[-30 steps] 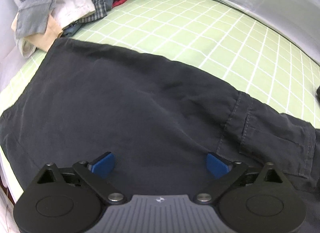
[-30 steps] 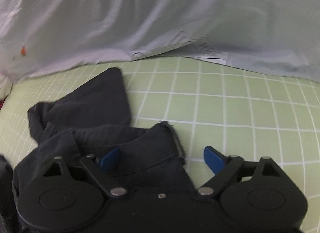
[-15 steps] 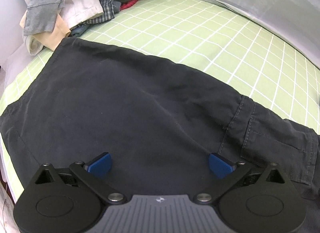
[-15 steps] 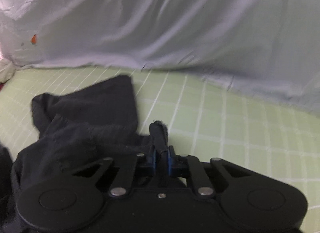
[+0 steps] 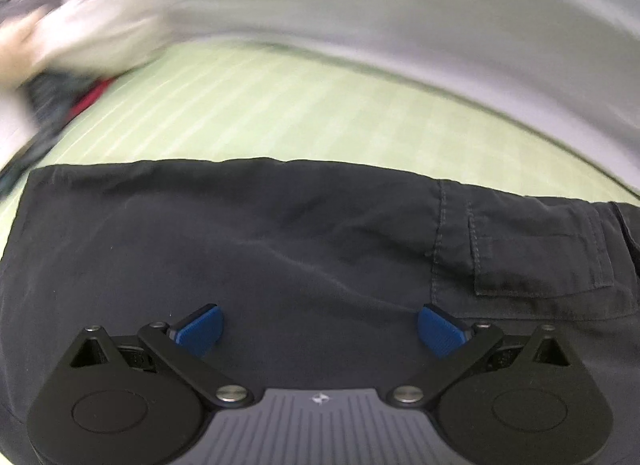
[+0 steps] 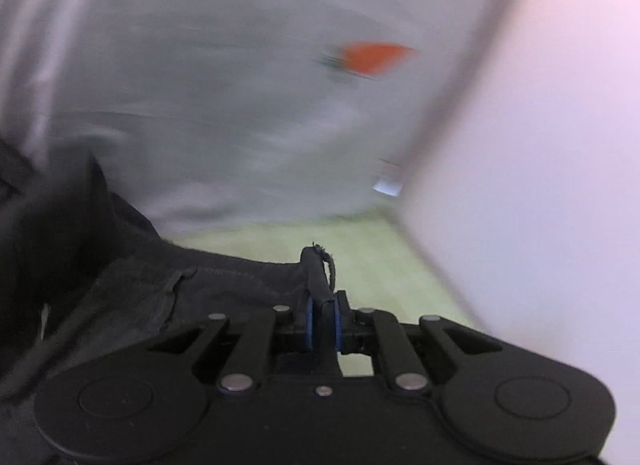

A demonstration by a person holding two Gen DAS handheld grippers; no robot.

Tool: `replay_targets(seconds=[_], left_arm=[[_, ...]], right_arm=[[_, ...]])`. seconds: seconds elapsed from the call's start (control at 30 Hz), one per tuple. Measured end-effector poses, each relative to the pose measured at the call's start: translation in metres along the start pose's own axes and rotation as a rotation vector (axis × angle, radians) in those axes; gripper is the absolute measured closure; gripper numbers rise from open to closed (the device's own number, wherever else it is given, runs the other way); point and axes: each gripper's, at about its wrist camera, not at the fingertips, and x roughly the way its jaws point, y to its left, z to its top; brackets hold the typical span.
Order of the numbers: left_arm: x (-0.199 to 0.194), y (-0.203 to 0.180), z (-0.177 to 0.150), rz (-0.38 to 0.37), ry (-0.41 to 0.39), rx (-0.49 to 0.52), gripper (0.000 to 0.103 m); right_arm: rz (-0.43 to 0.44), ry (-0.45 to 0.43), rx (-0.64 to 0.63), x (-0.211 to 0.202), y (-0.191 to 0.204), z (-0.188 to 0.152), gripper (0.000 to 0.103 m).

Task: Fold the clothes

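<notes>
Lying blurred at far left, a heap of mixed laundry [image 5: 60, 65] edges the green checked sheet [image 5: 320, 121], where dark trousers [image 5: 280, 249] spread flat beneath the left gripper [image 5: 320, 329], its blue pads wide apart and holding nothing; further right, the right gripper [image 6: 322, 321] pinches a frayed hem of the trousers [image 6: 318, 273] tight before a pale carrot-print cloth [image 6: 240, 85]
</notes>
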Motion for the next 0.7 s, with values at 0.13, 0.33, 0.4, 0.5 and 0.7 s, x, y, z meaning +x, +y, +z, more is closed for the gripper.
replay_targets(seconds=[0.13, 0.33, 0.4, 0.5, 0.7], left_arm=[[0.015, -0.042, 0.02, -0.08, -0.028, 0.117, 0.0], [0.018, -0.057, 0.029, -0.107, -0.003, 0.172, 0.002], [0.004, -0.049, 0.021, -0.104, -0.005, 0.159, 0.002], [-0.023, -0.036, 0.003, -0.115, -0.019, 0.138, 0.002], [-0.076, -0.002, -0.06, -0.12, 0.014, 0.129, 0.001]], right_arm=[[-0.138, 0.1, 0.163, -0.015, -0.056, -0.036, 0.093], [-0.168, 0.218, 0.248, -0.049, -0.082, -0.101, 0.086], [-0.139, 0.218, 0.282, -0.066, -0.085, -0.11, 0.075], [-0.105, 0.187, 0.267, -0.097, -0.077, -0.116, 0.04], [0.106, 0.131, 0.201, -0.168, -0.028, -0.131, 0.007]])
